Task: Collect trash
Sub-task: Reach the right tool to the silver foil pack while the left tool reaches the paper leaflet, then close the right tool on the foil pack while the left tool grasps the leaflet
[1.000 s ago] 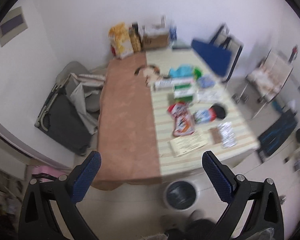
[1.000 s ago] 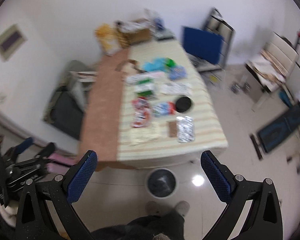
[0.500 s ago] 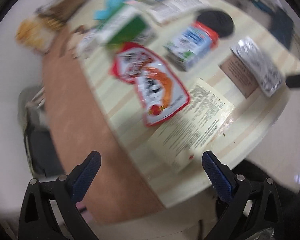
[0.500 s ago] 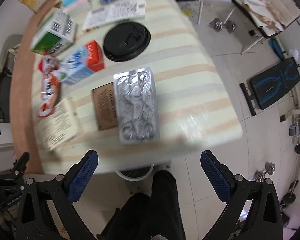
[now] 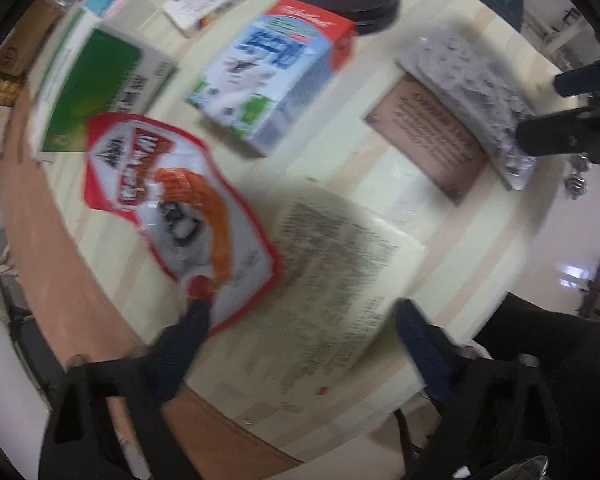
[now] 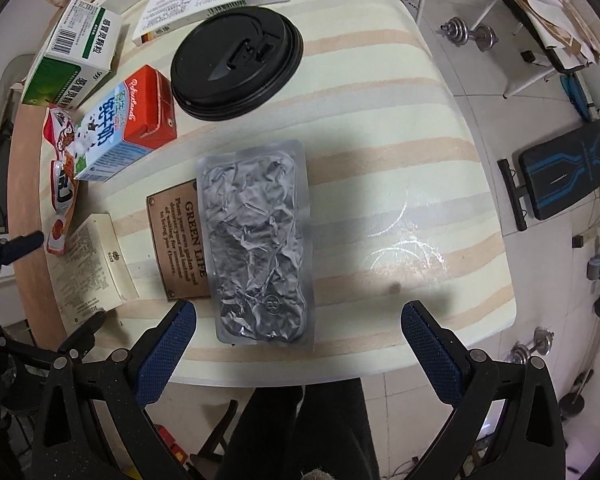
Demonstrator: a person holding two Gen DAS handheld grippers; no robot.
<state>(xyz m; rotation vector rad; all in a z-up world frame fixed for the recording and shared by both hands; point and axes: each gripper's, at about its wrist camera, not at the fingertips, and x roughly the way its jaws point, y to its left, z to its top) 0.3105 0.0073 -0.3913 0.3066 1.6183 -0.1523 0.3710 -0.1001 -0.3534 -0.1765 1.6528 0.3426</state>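
While both grippers gape, only the right gripper view shows the silver foil pack sharply.

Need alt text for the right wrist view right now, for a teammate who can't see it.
The open right gripper hovers over a crumpled silver foil packet near the striped table's front edge. Behind the packet lie a brown card, a milk carton and a black lid.

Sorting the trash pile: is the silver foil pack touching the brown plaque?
Touching. The right wrist view shows the foil pack overlapping the brown plaque's right edge, no tabletop between.
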